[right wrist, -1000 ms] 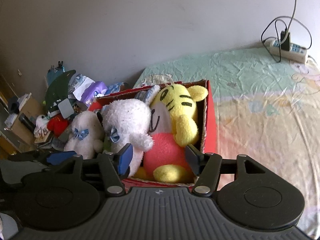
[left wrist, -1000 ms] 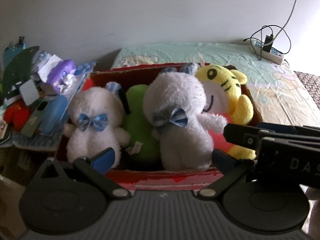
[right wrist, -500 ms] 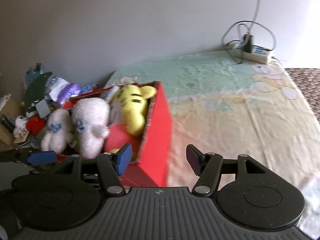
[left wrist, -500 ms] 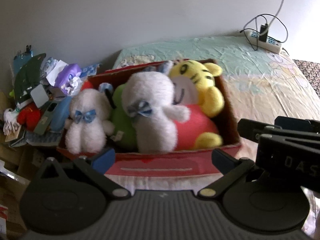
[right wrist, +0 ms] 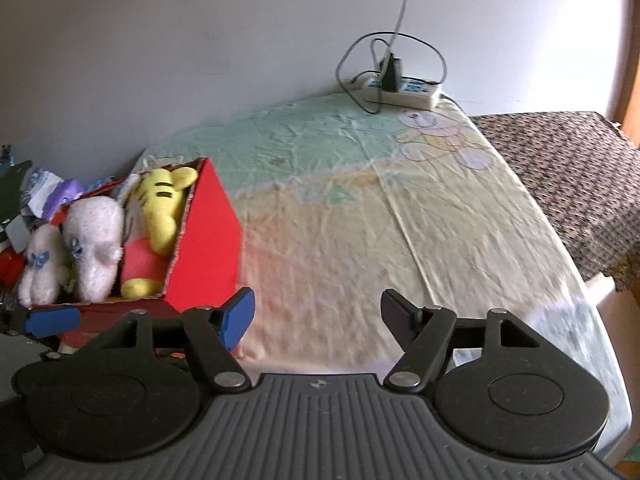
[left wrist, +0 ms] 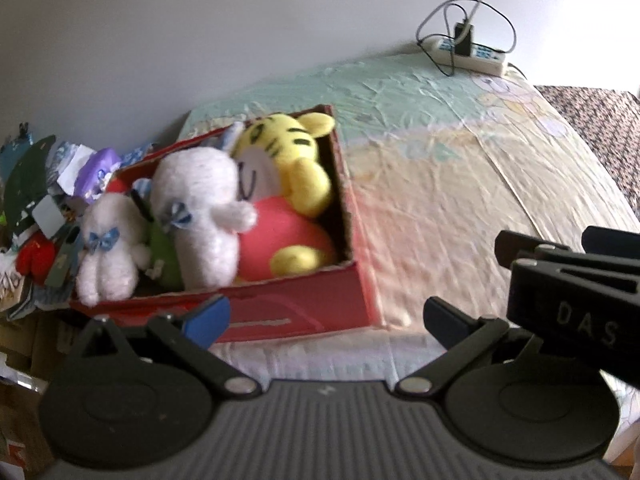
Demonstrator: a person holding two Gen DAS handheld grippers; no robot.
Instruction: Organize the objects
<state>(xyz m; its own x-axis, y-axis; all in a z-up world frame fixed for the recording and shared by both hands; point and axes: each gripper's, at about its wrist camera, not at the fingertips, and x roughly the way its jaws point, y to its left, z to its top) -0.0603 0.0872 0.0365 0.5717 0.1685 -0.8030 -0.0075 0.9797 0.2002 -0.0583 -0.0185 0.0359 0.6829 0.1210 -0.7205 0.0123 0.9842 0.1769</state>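
A red box [left wrist: 304,304] stands on the bed's left end and holds several plush toys: a yellow tiger [left wrist: 296,160] with a pink body, a large white plush [left wrist: 200,216], a small white plush [left wrist: 108,248] and a green one [left wrist: 162,248] between them. My left gripper [left wrist: 324,316] is open and empty, in front of the box. My right gripper [right wrist: 316,314] is open and empty, to the right of the box [right wrist: 208,236], over the bedsheet. The tiger [right wrist: 162,208] and white plushes [right wrist: 94,240] also show in the right wrist view. The right gripper's body [left wrist: 576,280] shows in the left wrist view.
The bed [right wrist: 360,208] has a pale cartoon-print sheet. A white power strip with cables [right wrist: 404,90] lies at the far end by the wall. A patterned brown blanket [right wrist: 568,180] lies at the right. A cluttered pile of papers and packets [left wrist: 48,200] sits left of the box.
Both grippers have pulled back from the box and swung to the right. The box and toys now sit farther away and to the left. Both grippers stayed open.
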